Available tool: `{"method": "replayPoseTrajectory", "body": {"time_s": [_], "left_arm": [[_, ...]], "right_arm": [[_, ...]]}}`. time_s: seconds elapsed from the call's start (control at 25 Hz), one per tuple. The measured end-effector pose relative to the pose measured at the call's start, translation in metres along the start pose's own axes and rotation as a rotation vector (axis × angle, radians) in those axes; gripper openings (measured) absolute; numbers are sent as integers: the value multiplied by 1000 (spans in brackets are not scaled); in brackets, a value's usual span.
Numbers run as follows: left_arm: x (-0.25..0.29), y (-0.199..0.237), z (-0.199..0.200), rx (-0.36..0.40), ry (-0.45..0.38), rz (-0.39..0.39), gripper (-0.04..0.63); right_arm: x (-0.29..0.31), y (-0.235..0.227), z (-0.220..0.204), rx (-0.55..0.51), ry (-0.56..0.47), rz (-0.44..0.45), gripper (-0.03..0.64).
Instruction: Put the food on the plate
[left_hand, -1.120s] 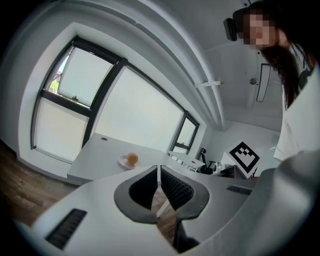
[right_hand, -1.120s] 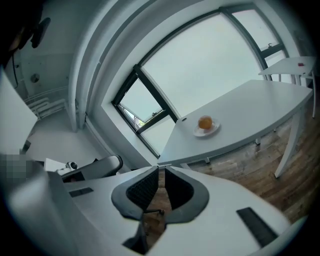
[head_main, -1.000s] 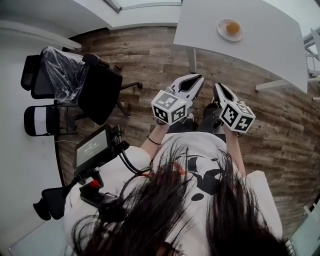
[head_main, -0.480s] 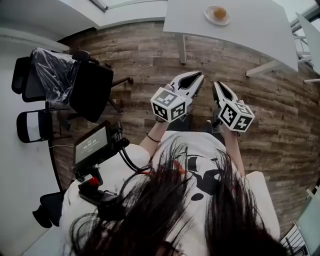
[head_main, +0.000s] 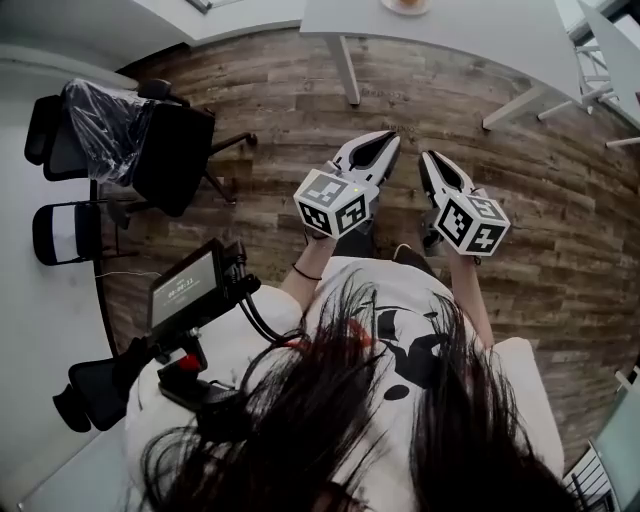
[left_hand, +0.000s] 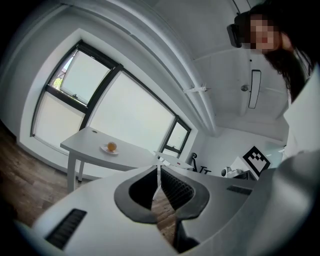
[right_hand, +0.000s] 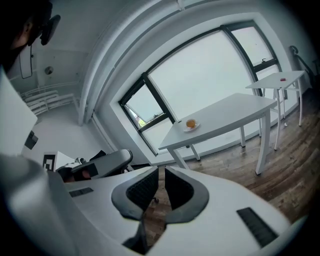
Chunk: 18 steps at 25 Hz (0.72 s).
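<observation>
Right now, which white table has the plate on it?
The nearer table carries the plate; the farther table, at right, shows only something red.

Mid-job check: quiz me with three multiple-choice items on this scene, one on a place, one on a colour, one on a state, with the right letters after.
1. The plate sits: A on the floor; B on the table; C on a chair.
2. The food is: A orange; B green; C blue.
3. The left gripper is: A wide open; B shut on the plate; C shut, empty.
Answers: B, the plate rests on the white tabletop; A, an orange lump lies on the plate; C, its fingers meet with nothing between.
</observation>
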<state>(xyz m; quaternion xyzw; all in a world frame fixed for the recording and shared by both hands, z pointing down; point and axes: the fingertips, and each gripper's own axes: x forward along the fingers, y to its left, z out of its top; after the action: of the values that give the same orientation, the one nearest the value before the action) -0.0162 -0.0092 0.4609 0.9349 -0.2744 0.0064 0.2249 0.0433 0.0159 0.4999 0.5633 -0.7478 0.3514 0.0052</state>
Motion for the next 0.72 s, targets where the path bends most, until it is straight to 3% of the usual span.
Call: {"method": "replayPoseTrajectory", "body": {"time_s": [0.36, 0.72], "left_arm": [[-41, -86, -51, 10, -38, 128, 6], [-67, -159, -73, 75, -52, 134, 6]], "right_arm": [[-91, -16, -37, -41, 19, 90, 49], [-155, -1, -60, -76, -5, 163, 49]]}}
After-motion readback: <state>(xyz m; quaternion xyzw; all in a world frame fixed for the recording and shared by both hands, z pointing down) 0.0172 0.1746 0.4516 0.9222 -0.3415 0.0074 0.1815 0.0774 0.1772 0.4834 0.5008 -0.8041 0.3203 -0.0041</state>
